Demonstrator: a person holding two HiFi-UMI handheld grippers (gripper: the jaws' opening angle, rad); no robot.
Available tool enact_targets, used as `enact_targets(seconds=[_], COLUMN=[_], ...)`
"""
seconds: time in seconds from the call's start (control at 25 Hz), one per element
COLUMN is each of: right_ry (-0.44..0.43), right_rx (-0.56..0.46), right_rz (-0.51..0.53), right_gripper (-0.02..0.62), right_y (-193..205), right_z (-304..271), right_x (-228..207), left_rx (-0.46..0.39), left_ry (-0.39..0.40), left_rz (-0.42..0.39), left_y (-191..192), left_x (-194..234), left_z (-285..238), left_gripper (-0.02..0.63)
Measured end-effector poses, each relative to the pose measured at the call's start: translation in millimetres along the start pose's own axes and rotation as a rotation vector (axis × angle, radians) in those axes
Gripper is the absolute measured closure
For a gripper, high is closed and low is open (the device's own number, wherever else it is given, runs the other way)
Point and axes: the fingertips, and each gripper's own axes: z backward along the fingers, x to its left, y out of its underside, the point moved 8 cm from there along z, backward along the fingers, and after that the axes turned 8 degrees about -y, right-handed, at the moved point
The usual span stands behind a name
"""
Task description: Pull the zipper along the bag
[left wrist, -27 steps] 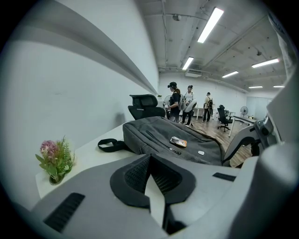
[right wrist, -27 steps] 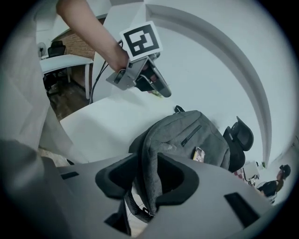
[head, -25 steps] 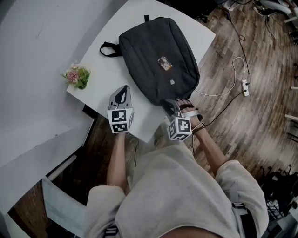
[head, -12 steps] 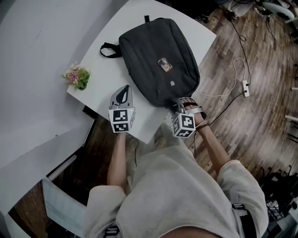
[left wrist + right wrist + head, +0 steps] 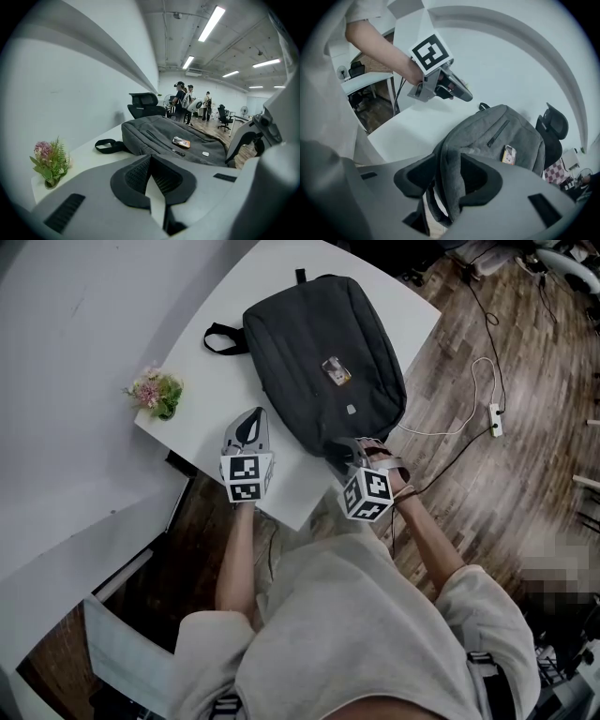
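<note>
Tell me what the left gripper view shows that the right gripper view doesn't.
Only the left gripper view: the small flower plant, people standing far down the room, and the left gripper shut on nothing. Only the right gripper view: the person's forearm, and the right gripper, its jaws just opening, with an edge of the grey bag between them. Both: the bag, the white table and a black chair.
</note>
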Motion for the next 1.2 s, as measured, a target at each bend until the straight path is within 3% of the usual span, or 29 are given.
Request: enact_targets(seconds=[0.24, 0.48, 0.68, 0.72, 0.8, 0.88, 1.04, 1.2], right_ry=[0.045, 0.003, -0.012, -0.014, -0.019, -0.024, -0.03, -0.033], right_rx=[0.056, 0.06, 0.06, 0.058, 0.057, 0.055, 0.049, 0.043], right_rz=[0.036, -0.008, -0.02, -0.02, -0.019, -0.02, -0.02, -0.02], right_gripper=[0.42, 0.474, 0.494, 0.494, 0.494, 0.492, 0.492, 0.492], right_y=[0.4, 1.0, 2.1, 2.2, 2.5, 3.0, 3.3, 4.4], right_z=[-22.9, -26.7, -27.3, -27.7, -28.6, -29.3, -28.9, -28.1], right_x=[6.8, 1.0, -0.8, -0.9, -0.8, -1.2, -1.5, -2.5], left_rx=[-0.001, 0.012, 0.062, 0.081, 0.128, 0.174, 0.181, 0.158], left_ry=[-0.004, -0.003, 0.066, 0.087, 0.13, 0.169, 0.201, 0.199], left_rz=[0.007, 0.003, -0.059, -0.067, -0.079, -0.085, -0.032, 0.029], left_y=[1.6, 4.1, 3.2, 2.5, 1.3, 0.4, -6.0, -25.8], left_x=[7.0, 14.7, 20.2, 21.6, 23.0, 23.4, 27.5, 26.8], left_z=[-1.1, -16.8, -43.5, -49.9, -62.6, -72.3, -70.9, -71.5], left_gripper=[0.58, 0.58, 0.575, 0.565, 0.445, 0.433, 0.42, 0.456])
